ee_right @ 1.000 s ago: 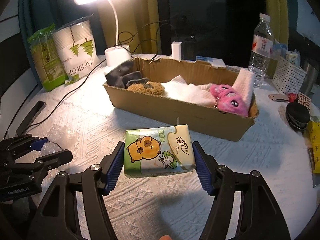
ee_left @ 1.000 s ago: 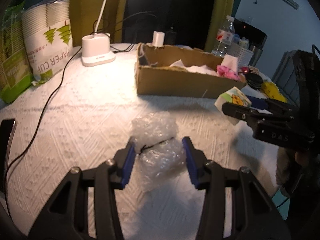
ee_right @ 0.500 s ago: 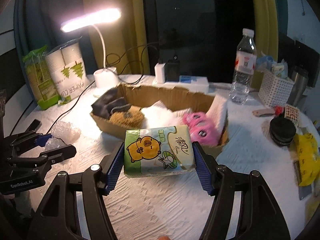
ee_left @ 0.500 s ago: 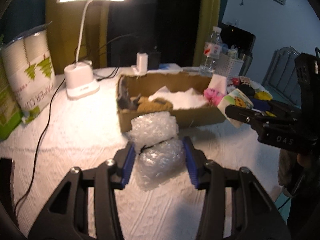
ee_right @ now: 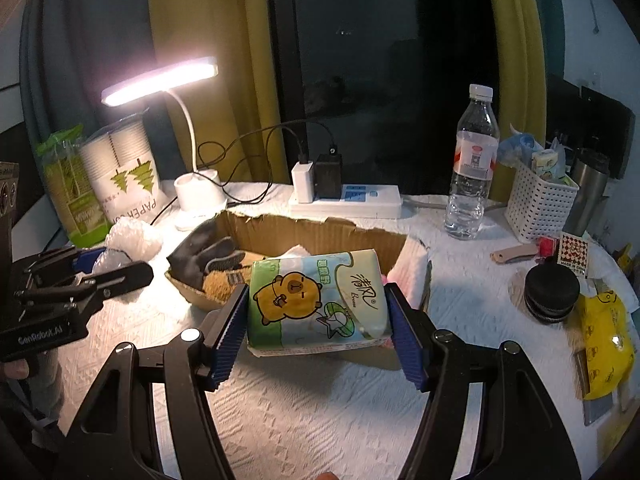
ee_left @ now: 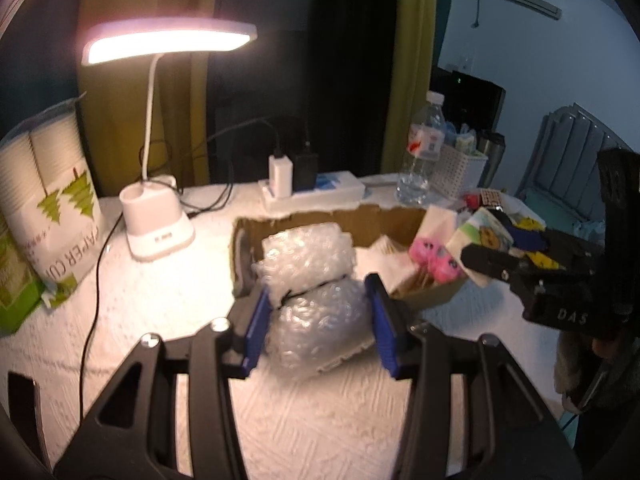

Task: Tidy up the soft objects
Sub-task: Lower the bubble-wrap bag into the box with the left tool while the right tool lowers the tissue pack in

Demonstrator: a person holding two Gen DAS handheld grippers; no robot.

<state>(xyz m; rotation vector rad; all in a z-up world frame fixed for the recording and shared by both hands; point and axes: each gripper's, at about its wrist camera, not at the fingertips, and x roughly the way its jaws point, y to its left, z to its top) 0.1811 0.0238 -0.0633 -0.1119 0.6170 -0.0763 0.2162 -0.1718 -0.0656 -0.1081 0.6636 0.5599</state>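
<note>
My left gripper [ee_left: 318, 322] is shut on a roll of bubble wrap [ee_left: 312, 292] and holds it in the air in front of the cardboard box [ee_left: 424, 298]. My right gripper [ee_right: 318, 332] is shut on a green tissue pack with a cartoon bear [ee_right: 316, 304], held above the near side of the box [ee_right: 320, 232]. The box holds a dark glove [ee_right: 200, 256], a brown sponge [ee_right: 218, 282], white cloth [ee_left: 390, 260] and pink plush [ee_left: 434, 258]. Each gripper shows in the other's view, the left [ee_right: 116, 276] and the right [ee_left: 480, 256].
A lit desk lamp [ee_left: 156, 216], paper cup sleeves [ee_left: 52, 184] and a cable [ee_left: 94, 300] stand at the left. A power strip [ee_right: 346, 200], water bottle [ee_right: 472, 168] and white basket [ee_right: 540, 204] are behind the box. A black lid [ee_right: 552, 292] and yellow bag [ee_right: 604, 340] lie right.
Both grippers have risen and moved toward the box with their loads. The bubble wrap left the tablecloth; the box now sits lower and closer in both views.
</note>
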